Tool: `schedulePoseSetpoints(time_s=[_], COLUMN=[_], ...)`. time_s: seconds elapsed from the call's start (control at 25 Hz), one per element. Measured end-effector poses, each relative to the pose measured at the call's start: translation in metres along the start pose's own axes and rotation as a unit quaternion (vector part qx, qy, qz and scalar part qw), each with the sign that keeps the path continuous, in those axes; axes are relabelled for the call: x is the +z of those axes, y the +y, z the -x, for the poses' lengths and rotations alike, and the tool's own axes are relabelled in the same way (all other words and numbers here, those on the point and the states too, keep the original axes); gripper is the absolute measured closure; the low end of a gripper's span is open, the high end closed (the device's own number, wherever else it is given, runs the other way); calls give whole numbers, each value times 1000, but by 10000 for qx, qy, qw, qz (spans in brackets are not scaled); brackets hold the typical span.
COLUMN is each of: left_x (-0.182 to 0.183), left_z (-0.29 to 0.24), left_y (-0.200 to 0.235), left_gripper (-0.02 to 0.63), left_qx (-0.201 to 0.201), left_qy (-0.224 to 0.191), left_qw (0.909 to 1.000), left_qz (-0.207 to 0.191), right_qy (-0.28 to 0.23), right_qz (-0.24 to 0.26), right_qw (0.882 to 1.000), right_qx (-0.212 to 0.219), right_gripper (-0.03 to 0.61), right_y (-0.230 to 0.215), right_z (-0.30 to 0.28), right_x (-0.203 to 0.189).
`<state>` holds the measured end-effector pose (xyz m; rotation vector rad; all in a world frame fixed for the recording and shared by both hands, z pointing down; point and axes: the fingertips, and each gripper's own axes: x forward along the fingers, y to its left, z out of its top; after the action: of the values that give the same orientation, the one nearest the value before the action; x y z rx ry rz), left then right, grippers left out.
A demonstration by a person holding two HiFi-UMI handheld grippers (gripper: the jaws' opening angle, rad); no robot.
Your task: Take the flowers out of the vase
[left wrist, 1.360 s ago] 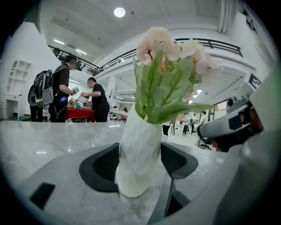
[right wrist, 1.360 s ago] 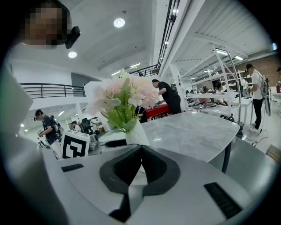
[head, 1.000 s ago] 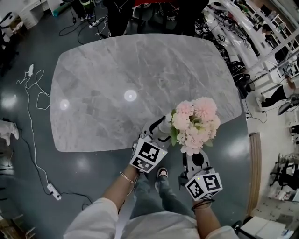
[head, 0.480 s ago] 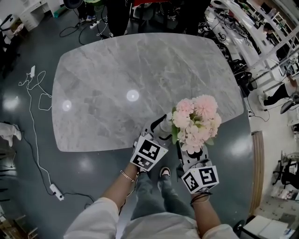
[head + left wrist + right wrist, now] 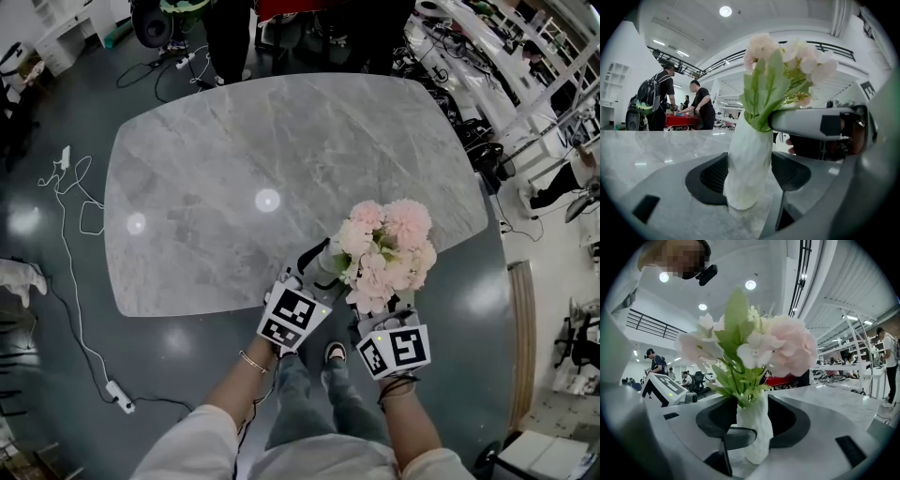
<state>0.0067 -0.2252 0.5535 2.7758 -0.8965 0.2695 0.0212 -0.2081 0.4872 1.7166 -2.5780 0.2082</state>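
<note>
One grey marble table (image 5: 234, 141), one white vase (image 5: 328, 264) at its near right edge with one bunch of pink flowers (image 5: 384, 248) in it, and two grippers: the left gripper (image 5: 749, 174) clamped on the vase's body, the right gripper (image 5: 752, 425) with jaws just spread wide, vase neck and stems between them unpressed. Seen only from the head view, the whole tabletop; only from the left gripper view, a person with a backpack (image 5: 654, 101) far left; only from the right gripper view, one left jaw against the vase's lower body, hidden under blooms from above.
</note>
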Motion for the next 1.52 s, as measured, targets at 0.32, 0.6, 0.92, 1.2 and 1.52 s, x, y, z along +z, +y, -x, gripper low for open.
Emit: schedulePoseSetpoints(time_s=[0.32, 0.6, 0.92, 1.2, 1.52], left_x=[-3, 3, 7, 6, 5], left_z=[0, -5, -13, -16, -17], left_y=[-1, -4, -9, -11, -7], left_gripper=[318, 318, 318, 318, 318], left_qx=[-52, -126, -72, -80, -104], left_qy=[33, 79, 69, 70, 70], left_qw=[10000, 9999, 9999, 9999, 9998], left_qz=[-42, -65, -46, -67, -183], right_qy=[-122, -103, 8, 68, -133], right_qz=[117, 842, 1029, 1180, 1344], right_qw=[9998, 9962, 9942, 9922, 9897], right_qx=[-107, -207, -321, -408, -469], right_gripper=[402, 405, 480, 482, 482], right_y=[-1, -5, -20, -19, -15], right_z=[-13, -18, -15, -12, -9], right_x=[1, 19, 24, 25, 36])
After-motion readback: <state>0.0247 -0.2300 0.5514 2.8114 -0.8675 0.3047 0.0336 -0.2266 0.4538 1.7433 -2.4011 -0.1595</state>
